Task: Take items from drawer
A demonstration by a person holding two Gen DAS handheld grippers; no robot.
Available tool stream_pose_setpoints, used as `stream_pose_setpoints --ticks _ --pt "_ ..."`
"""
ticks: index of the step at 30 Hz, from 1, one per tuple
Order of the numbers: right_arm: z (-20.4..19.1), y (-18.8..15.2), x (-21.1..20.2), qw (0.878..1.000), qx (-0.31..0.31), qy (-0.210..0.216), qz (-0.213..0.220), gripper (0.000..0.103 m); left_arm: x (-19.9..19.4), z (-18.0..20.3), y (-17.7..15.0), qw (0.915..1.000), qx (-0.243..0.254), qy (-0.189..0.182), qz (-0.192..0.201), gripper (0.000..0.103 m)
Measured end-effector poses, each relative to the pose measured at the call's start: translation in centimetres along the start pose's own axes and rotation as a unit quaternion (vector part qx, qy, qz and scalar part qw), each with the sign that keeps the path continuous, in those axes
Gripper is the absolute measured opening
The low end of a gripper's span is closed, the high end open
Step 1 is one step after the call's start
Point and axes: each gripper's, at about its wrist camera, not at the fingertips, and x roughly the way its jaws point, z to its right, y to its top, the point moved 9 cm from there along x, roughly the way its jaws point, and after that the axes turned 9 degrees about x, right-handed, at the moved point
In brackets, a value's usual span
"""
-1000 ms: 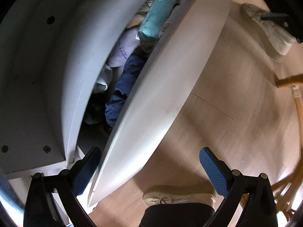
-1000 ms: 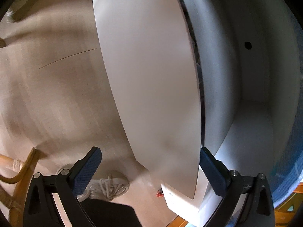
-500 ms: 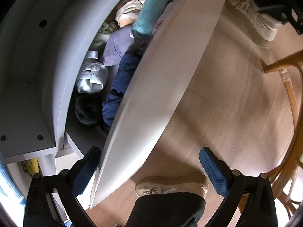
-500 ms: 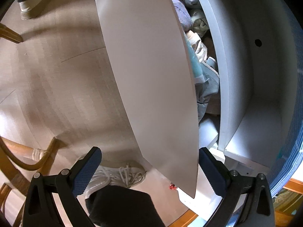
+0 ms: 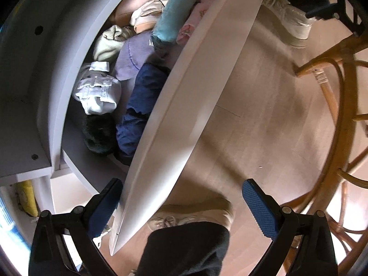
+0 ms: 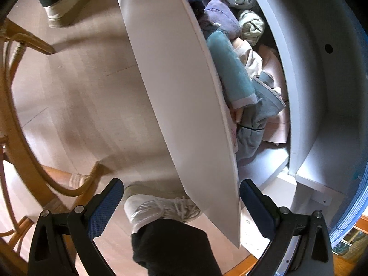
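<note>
The white drawer front (image 5: 193, 105) stands pulled out from the white cabinet (image 5: 30, 92). Rolled and folded clothes fill the drawer: a teal roll (image 5: 174, 16), a purple piece (image 5: 135, 55), a navy piece (image 5: 142, 101), a white bundle (image 5: 99, 92) and a dark one (image 5: 99, 133). My left gripper (image 5: 181, 207) is open and straddles the near end of the front panel, its left finger on the drawer side. In the right wrist view the drawer front (image 6: 179, 92) runs between the fingers of my open right gripper (image 6: 181, 207), with the teal roll (image 6: 230, 73) and a grey-blue garment (image 6: 260, 115) behind it.
A person's pale shoe (image 5: 193, 214) and dark trouser leg (image 5: 184, 250) stand on the wooden floor (image 5: 264, 126) just below the drawer. A rattan chair (image 5: 340, 105) curves along the right. The other shoe (image 6: 66, 2) is at the far end.
The drawer has slid further out of the cabinet, and much more of the clothing inside shows. Both grippers stay open astride the front panel and have drawn back with it.
</note>
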Motion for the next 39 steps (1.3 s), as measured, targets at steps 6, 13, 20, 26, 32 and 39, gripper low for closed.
stream_pose_setpoints --ticks 6,13,20,26,32,39 --pt "-1.0 -0.5 -0.8 0.999 -0.001 0.036 -0.003 0.103 -0.9 0.6 -0.5 0.9996 0.001 -0.028 0.008 0.103" --pt "-2.4 -1.4 -1.2 0.997 0.002 0.073 -0.016 0.1 -1.9 2.5 -1.9 0.9986 0.022 -0.048 0.008 0.103" --pt "-3.0 -0.8 -1.9 0.993 0.013 0.12 -0.001 0.09 -2.2 3.7 -2.4 0.997 0.035 -0.07 -0.001 0.102" --pt "0.5 2.2 -5.9 0.97 0.127 0.186 0.091 0.09 -1.5 4.2 -2.9 0.996 0.026 -0.085 -0.009 0.102" --pt "6.2 3.4 -5.0 0.96 0.227 0.114 0.117 0.09 -2.0 4.0 -2.3 0.9943 0.015 -0.104 0.012 0.102" --pt "6.8 2.6 0.4 0.97 0.234 0.039 0.044 0.09 -6.7 -3.4 0.9 0.9872 -0.096 -0.039 0.122 0.103"
